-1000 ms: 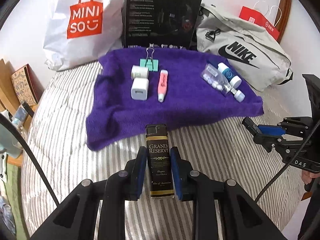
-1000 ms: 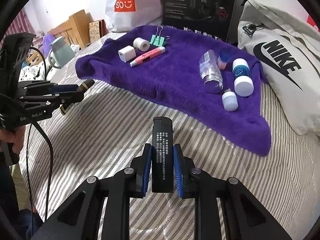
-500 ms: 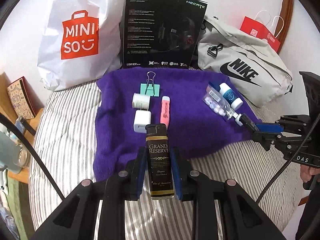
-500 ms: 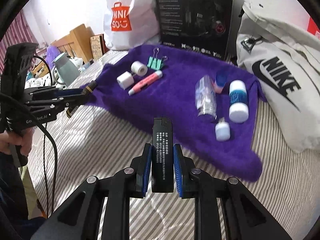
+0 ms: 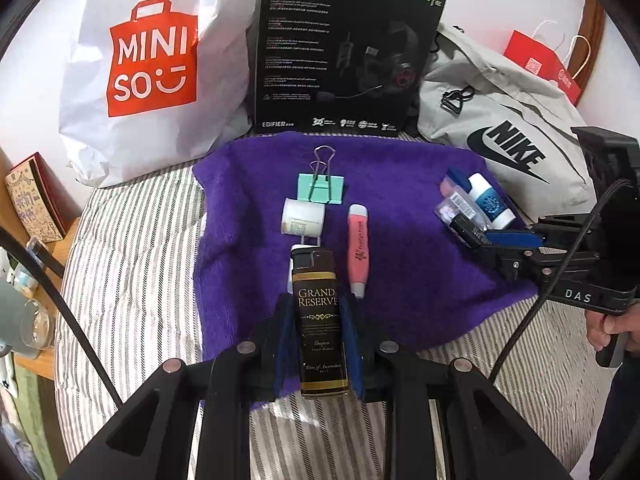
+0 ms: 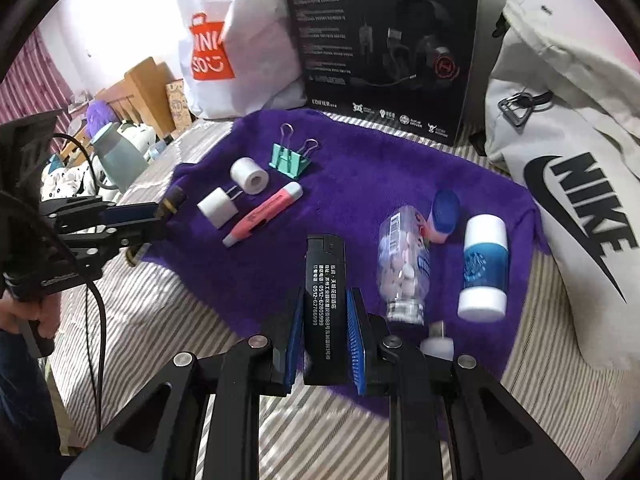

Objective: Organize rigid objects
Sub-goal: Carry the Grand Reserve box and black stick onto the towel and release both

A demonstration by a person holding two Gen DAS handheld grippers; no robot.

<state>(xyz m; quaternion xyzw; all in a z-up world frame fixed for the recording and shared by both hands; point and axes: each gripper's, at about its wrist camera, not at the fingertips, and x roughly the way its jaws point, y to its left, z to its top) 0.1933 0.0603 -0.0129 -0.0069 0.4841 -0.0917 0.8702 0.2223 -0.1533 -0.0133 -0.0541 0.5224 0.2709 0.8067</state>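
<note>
My left gripper (image 5: 318, 340) is shut on a black and gold lighter (image 5: 319, 320) and holds it above the near edge of the purple towel (image 5: 400, 248), just short of the white charger plug (image 6: 218, 208). My right gripper (image 6: 325, 340) is shut on a black lighter (image 6: 325, 304), above the towel's near part beside the clear pill bottle (image 6: 404, 268). On the towel lie a teal binder clip (image 5: 321, 187), a white tape roll (image 5: 302, 218), a pink marker (image 5: 359, 250), a blue-and-white tube (image 6: 484, 268) and a small white cap (image 6: 438, 346).
A Miniso bag (image 5: 152, 64), a black headset box (image 5: 344, 52) and a grey Nike bag (image 5: 504, 144) stand behind the towel. The striped bed (image 5: 132, 280) drops off at the left, where a wooden side table (image 5: 36, 240) holds a glass.
Both grippers have moved forward from over the striped bedding to over the towel, each still holding its lighter.
</note>
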